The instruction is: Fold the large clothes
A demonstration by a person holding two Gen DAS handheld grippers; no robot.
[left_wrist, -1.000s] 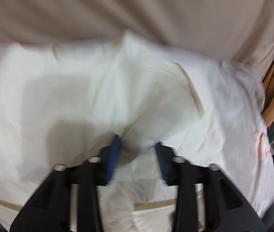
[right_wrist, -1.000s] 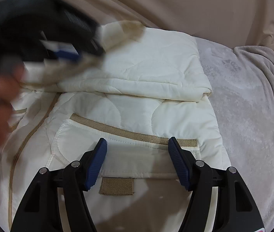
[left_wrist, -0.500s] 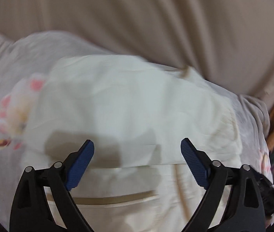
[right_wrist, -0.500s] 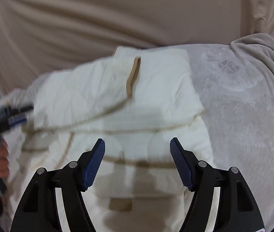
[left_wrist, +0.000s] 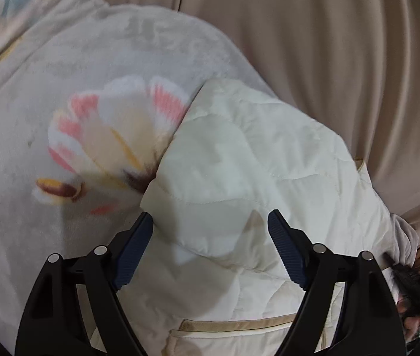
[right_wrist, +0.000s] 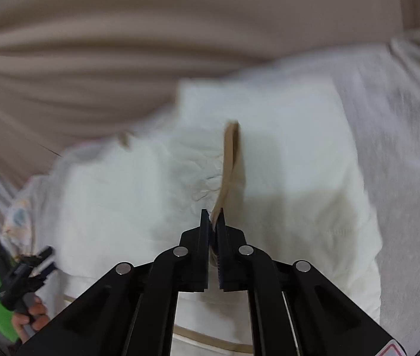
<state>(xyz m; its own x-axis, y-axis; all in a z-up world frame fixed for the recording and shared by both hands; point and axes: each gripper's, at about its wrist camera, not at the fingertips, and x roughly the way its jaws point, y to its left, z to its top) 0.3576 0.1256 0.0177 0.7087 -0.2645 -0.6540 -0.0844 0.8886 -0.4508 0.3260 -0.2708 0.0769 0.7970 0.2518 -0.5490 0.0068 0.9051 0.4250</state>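
Observation:
A cream quilted jacket (left_wrist: pixel 254 160) with tan trim lies partly folded on a bed. My left gripper (left_wrist: pixel 210 237) is open and empty, its blue pads over the jacket's folded left edge. In the right wrist view the same jacket (right_wrist: pixel 299 163) fills the middle. My right gripper (right_wrist: pixel 213 218) is shut on a tan-trimmed edge (right_wrist: pixel 230 154) of the jacket, which rises from the jaws. The left gripper (right_wrist: pixel 23 270), held by a hand, shows at the lower left of that view.
A grey fleece blanket (left_wrist: pixel 76 74) with a pink flower print (left_wrist: pixel 115 136) covers the bed. A beige curtain (left_wrist: pixel 328 44) hangs behind it. A tan-edged pocket (left_wrist: pixel 233 326) sits near the bottom of the left wrist view.
My right gripper has closed on the tan-trimmed edge of the jacket. My left gripper let go of the cloth, opened and swung left, so the flowered blanket now shows.

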